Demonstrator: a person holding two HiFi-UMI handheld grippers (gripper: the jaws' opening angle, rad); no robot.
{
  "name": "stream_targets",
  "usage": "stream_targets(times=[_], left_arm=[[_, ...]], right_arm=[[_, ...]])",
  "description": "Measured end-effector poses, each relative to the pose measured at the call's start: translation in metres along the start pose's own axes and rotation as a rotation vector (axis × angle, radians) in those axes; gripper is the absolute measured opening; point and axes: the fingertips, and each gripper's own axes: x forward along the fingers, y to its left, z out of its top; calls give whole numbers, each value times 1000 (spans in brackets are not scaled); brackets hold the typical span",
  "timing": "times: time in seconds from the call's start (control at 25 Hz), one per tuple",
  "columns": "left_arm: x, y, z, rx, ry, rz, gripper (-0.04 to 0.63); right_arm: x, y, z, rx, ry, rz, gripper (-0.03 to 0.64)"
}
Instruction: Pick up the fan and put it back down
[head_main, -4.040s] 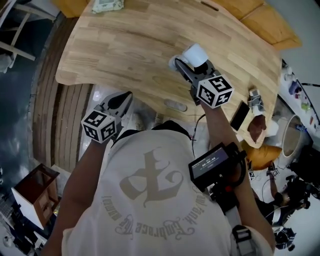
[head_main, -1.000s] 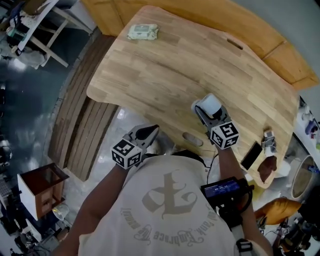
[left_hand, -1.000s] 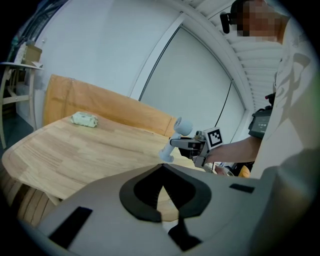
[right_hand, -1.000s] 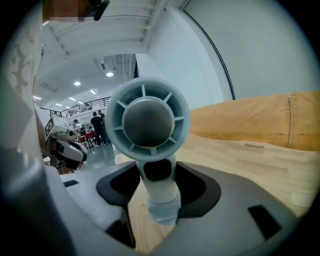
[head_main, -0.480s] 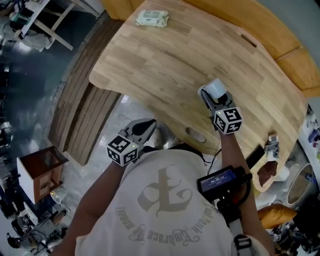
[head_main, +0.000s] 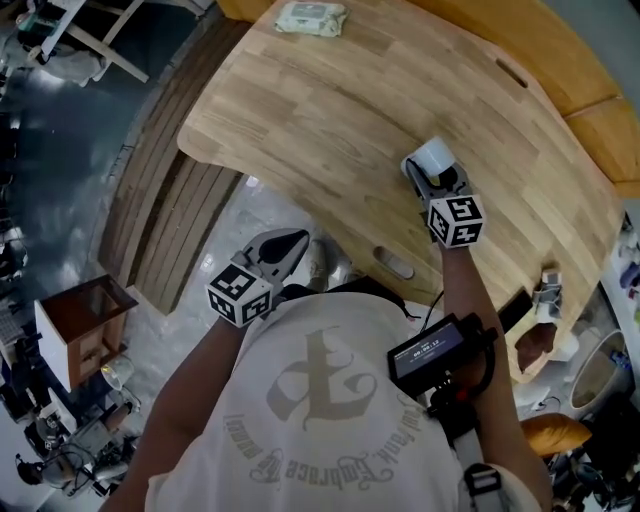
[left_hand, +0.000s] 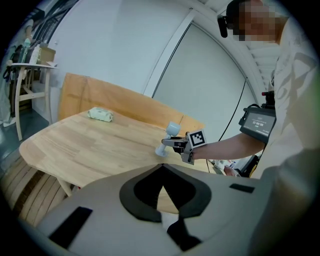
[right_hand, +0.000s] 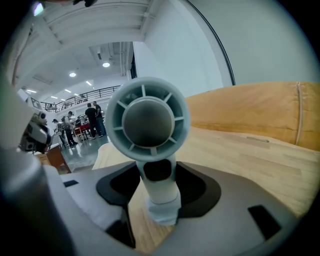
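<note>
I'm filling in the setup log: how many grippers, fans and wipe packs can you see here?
Grippers: 2, the left gripper and the right gripper
Fans: 1, the fan, its stem between the right gripper's jaws
Wipe packs: 1, the wipe pack at the table's far end
Total: 4

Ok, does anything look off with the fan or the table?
Nothing stands out. The fan is upright, its stem clamped by the right gripper over the wooden table; the left gripper is shut, empty, off the table's near edge.
</note>
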Motion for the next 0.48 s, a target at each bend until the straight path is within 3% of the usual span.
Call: stream_targets(times=[0.48], left_arm=[[2, 6, -5, -11, 18, 5, 9]], right_arm=[[17, 1, -7, 18, -11, -19, 230]])
